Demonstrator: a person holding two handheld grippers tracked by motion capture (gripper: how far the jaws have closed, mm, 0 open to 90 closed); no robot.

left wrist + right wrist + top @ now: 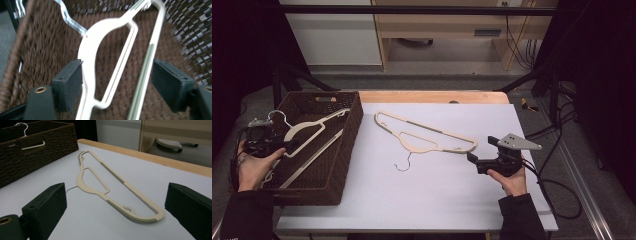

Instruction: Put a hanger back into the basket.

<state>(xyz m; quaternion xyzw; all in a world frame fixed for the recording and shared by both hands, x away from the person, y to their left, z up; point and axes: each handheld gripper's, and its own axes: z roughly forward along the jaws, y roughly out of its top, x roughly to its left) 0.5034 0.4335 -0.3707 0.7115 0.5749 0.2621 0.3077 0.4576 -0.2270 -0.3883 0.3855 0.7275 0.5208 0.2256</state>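
Note:
A cream hanger (307, 131) with a metal hook lies slanted inside the brown woven basket (354, 120) at the table's left. My left gripper (292, 145) hangs over it there. In the left gripper view that hanger (90, 50) runs between the two wide-apart jaws of the left gripper (117, 75), which is open. A second cream hanger (427, 127) lies flat on the white table top (412, 195). My right gripper (481, 149) sits just right of it, open. In the right gripper view the flat hanger (115, 176) lies ahead of the right gripper (115, 202).
The basket (37, 147) takes up the table's left side, with the first hanger's hook (22, 126) rising above its rim. A wooden strip (432, 96) edges the far side of the table. Cables (557, 150) trail off the right edge.

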